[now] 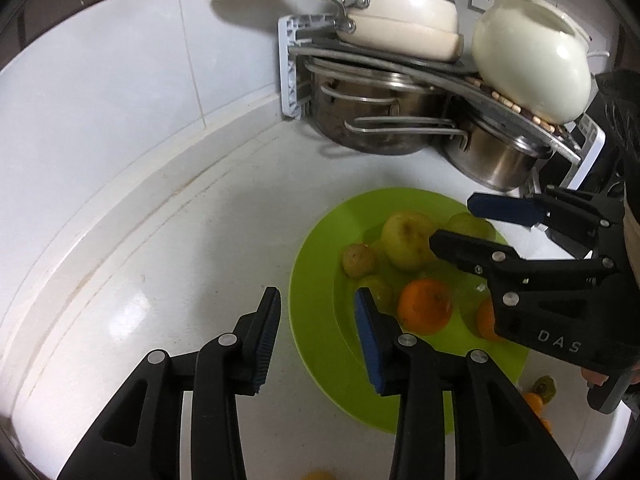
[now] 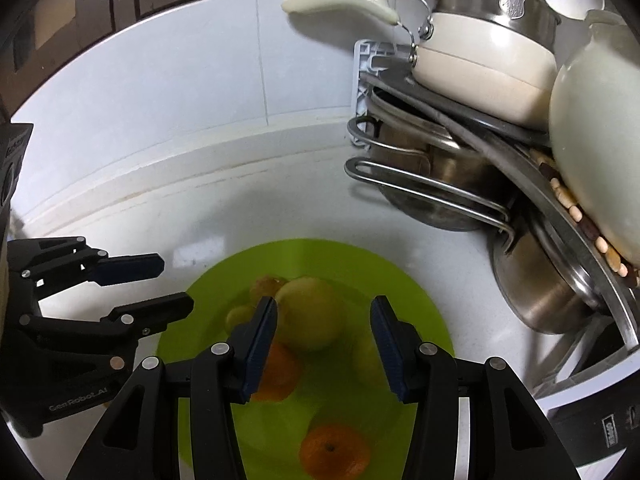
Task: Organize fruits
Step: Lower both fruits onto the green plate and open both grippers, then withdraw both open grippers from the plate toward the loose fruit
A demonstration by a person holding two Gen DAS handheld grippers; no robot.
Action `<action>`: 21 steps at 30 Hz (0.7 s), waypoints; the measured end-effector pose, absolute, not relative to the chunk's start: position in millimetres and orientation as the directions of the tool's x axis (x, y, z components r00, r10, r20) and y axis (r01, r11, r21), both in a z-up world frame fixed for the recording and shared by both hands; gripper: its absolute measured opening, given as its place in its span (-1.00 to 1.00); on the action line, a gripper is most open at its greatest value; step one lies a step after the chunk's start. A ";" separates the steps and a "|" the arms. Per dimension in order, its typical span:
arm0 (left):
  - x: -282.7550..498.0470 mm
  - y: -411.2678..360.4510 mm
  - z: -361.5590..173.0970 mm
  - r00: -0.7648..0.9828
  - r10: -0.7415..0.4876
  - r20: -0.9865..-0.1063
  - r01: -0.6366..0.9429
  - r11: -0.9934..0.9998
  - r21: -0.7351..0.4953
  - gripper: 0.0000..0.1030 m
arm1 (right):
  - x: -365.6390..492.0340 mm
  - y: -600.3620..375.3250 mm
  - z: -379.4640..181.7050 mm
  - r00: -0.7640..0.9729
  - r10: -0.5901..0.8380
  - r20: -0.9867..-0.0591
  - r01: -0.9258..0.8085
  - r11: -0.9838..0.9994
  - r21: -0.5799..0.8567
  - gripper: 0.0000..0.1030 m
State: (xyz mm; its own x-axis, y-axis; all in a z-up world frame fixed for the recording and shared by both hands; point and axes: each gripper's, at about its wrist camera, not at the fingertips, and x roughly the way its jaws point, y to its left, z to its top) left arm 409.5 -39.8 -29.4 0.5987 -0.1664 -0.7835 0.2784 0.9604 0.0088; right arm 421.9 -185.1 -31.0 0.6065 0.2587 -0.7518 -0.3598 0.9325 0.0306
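A green plate (image 1: 316,264) sits on the white tabletop (image 1: 180,240) and holds the fruit: a large yellow-green apple (image 1: 406,246) near its centre, a small speckled fruit (image 1: 359,260) at its 9 o'clock, and an orange (image 1: 425,306) at its 5 o'clock. The left tool (image 1: 318,334) hangs with fingers apart over the plate's 7 o'clock rim, empty. The right tool (image 2: 324,350) is spread apart above the apple, gripping nothing. At 1 o'clock, a dish rack (image 1: 291,68) carries steel pots (image 1: 372,120) and cream cookware (image 1: 404,28)
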 end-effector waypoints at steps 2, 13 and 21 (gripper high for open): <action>405.6 -39.0 -24.3 0.610 -0.166 -0.775 0.276 0.961 0.012 -0.25 | 417.2 -185.6 -28.4 0.614 0.256 -0.747 -0.357 0.934 0.026 -0.04; 366.2 -39.6 14.3 0.691 -0.180 -0.700 0.286 0.957 0.037 -0.19 | 378.6 -187.9 2.6 0.661 0.269 -0.700 -0.344 0.938 0.036 -0.04; 337.9 -33.5 37.8 0.724 -0.201 -0.660 0.289 0.957 0.025 -0.16 | 343.7 -184.4 32.8 0.708 0.279 -0.649 -0.330 0.943 0.046 -0.04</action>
